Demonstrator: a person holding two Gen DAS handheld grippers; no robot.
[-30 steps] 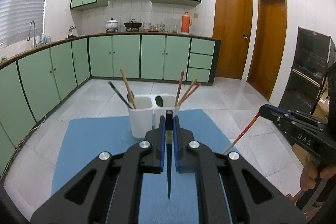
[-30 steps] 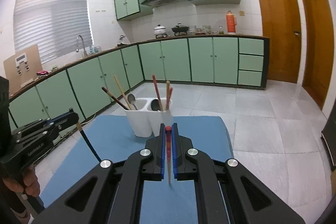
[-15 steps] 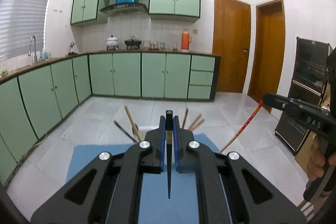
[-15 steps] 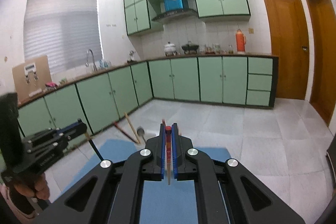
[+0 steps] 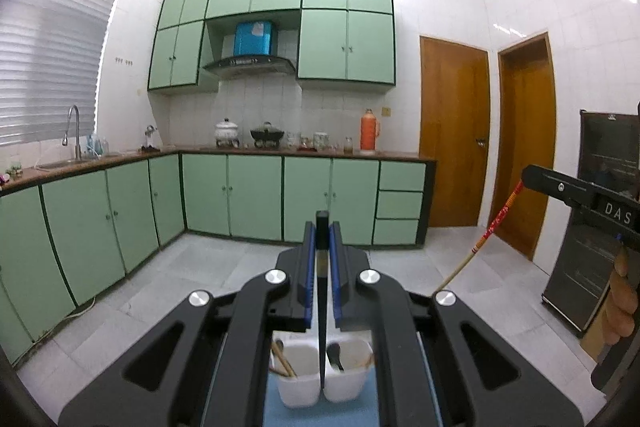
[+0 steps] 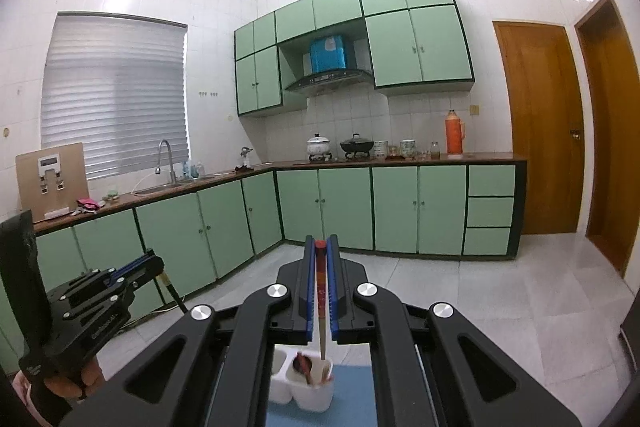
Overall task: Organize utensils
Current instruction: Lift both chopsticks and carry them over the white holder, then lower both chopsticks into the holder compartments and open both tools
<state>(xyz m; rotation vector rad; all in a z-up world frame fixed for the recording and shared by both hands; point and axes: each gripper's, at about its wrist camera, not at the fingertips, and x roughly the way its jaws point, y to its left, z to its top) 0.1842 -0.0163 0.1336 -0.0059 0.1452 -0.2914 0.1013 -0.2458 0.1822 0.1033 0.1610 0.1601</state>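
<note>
My left gripper [image 5: 321, 227] is shut on a black chopstick [image 5: 321, 327] that hangs down, its tip over the middle wall of the white two-compartment holder [image 5: 300, 393]. That holder has wooden chopsticks in its left cup and a spoon in its right. My right gripper [image 6: 320, 243] is shut on a red-topped chopstick [image 6: 321, 307] whose pale tip hangs over the right cup of the holder [image 6: 316, 397]. In the left wrist view the right gripper [image 5: 530, 179] shows at the right edge with its red chopstick [image 5: 494, 227]. The left gripper [image 6: 158, 265] shows low left in the right wrist view.
The holder stands on a blue mat [image 6: 356, 395] over a table, mostly hidden under the gripper bodies. Green kitchen cabinets [image 5: 256, 199], a worktop with pots and an orange flask [image 5: 369, 131], and wooden doors [image 5: 454, 131] lie far beyond. A person's hand [image 5: 624, 307] holds each gripper handle.
Both grippers have risen with their chopsticks still clamped. The holder has dropped from the middle of each view to the bottom, under the fingers.
</note>
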